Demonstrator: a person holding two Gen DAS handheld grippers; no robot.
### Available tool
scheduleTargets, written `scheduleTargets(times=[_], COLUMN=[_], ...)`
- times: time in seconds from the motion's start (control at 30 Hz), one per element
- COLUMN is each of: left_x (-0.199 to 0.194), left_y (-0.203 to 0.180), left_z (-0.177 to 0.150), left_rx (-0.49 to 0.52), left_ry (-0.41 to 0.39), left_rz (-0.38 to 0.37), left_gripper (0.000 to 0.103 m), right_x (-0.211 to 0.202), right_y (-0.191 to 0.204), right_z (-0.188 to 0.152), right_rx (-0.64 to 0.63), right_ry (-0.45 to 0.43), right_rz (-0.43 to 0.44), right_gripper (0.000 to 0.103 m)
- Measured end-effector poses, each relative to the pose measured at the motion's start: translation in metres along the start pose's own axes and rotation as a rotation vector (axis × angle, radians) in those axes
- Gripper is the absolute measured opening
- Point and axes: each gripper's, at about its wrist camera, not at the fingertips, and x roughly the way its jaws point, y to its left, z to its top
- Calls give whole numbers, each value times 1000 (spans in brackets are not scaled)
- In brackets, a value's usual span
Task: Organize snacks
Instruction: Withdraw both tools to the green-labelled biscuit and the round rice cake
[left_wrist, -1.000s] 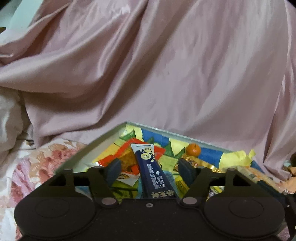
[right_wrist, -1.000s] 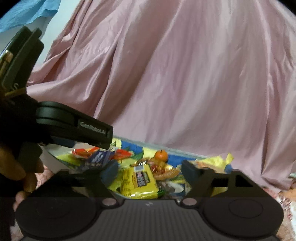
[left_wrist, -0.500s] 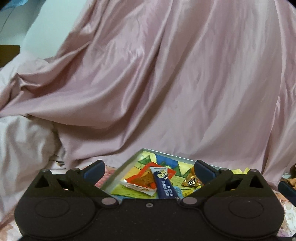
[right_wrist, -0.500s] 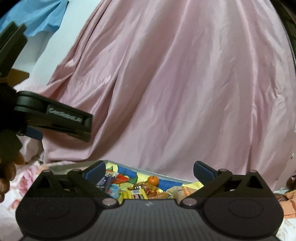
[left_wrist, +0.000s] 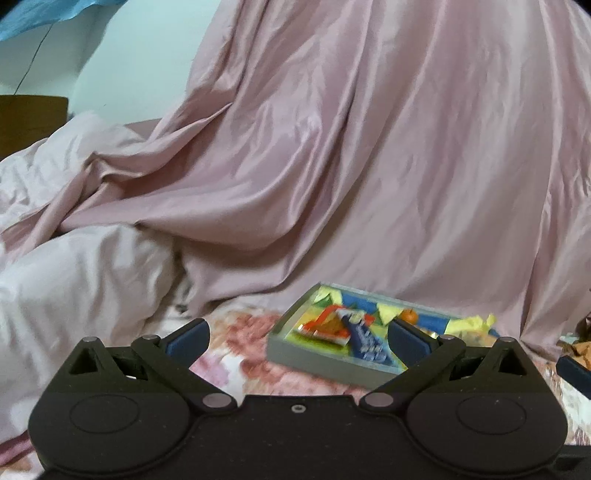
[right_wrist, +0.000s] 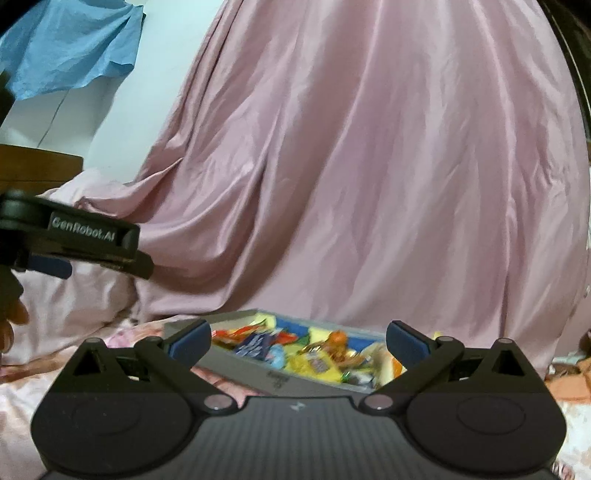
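Observation:
A shallow grey tray (left_wrist: 314, 360) with a colourful lining lies on the flowered bed sheet, ahead and to the right in the left wrist view. Inside it lie a dark blue stick packet (left_wrist: 365, 338), a red-orange packet (left_wrist: 325, 325) and a small orange fruit (left_wrist: 409, 315). My left gripper (left_wrist: 297, 338) is open, empty and drawn back from the tray. In the right wrist view the tray (right_wrist: 258, 373) holds a yellow packet (right_wrist: 314, 363), a blue packet (right_wrist: 255, 343) and the orange fruit (right_wrist: 338, 338). My right gripper (right_wrist: 299, 341) is open and empty, short of the tray's near wall.
A big pink satin cloth (left_wrist: 369, 166) is draped behind the tray. A pale duvet (left_wrist: 81, 280) is heaped at the left. The left gripper's body (right_wrist: 74, 240) and a hand (right_wrist: 11, 317) show at the left of the right wrist view. Brownish things (left_wrist: 580, 343) lie at the far right.
Both grippers opened wide and pulled back and up from the tray. The dark blue stick packet, earlier between the left fingers, now lies in the tray.

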Motion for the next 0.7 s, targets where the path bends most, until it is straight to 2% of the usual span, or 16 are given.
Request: scheduleTargets(times=[0.4,0.7], left_x=[-41,-51], left_y=[49,76], left_z=[-53,-91], left_rx=[-18,-5], left_ry=[91,166], left_rz=[50,57], left_gripper=[102,102], right_x=[-51,-55], right_y=[30,50], right_z=[-20,-38], right_rx=[6,-17], right_ry=[134,282], right_rz=[60,105], right_gripper=[103,103])
